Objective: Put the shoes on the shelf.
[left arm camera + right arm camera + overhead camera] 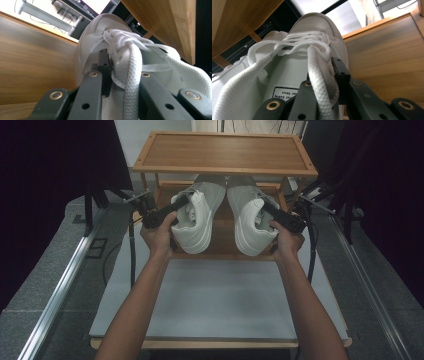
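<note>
Two white sneakers are being carried onto the lower shelf [220, 242] of the wooden rack [225, 151]. The left sneaker [197, 220] is clamped at its collar by the left gripper [176, 206]; the right sneaker [250, 222] likewise by the right gripper [267, 209]. Next, both are probably to be pushed farther in, levelled, and released.
</note>
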Motion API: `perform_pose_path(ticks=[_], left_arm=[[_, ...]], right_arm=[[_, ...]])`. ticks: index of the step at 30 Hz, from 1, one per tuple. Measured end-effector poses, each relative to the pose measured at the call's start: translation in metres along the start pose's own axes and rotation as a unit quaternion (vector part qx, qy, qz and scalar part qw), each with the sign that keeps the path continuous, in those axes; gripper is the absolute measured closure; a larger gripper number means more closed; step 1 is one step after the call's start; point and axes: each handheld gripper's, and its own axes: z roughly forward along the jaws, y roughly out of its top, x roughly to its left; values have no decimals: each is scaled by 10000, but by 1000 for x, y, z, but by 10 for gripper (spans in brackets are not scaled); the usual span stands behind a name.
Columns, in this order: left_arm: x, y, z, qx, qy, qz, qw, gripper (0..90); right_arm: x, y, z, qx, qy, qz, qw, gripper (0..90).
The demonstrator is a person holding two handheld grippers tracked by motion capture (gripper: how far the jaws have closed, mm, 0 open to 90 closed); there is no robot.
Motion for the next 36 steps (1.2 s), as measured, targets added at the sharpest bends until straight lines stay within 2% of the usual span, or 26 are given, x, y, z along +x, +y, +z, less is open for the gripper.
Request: perform_pose_path(ticks=[3, 9, 20, 25, 27, 30, 36], left_arm=[[0, 0, 4, -19, 27, -15, 10000, 811], [4, -1, 11, -61, 129, -194, 9997, 811], [6, 1, 24, -17, 343, -161, 9993, 807], [5, 2, 31, 0, 403, -166, 9990, 805], [5, 1, 34, -22, 448, -192, 9988, 805], [7, 0, 38, -38, 583, -198, 9981, 803], [5, -1, 42, -140, 663, -241, 9974, 800]], right_arm=[[1, 0, 4, -18, -5, 23, 10000, 831], [1, 1, 10, -82, -70, 187, 9998, 829], [6, 6, 15, -153, -155, 225, 9995, 821], [9, 9, 21, -191, -233, 171, 9994, 810], [10, 10, 24, -190, -253, 96, 9995, 802], [10, 9, 28, -180, -324, 106, 9993, 797], [10, 8, 33, -167, -390, 127, 9990, 792]])
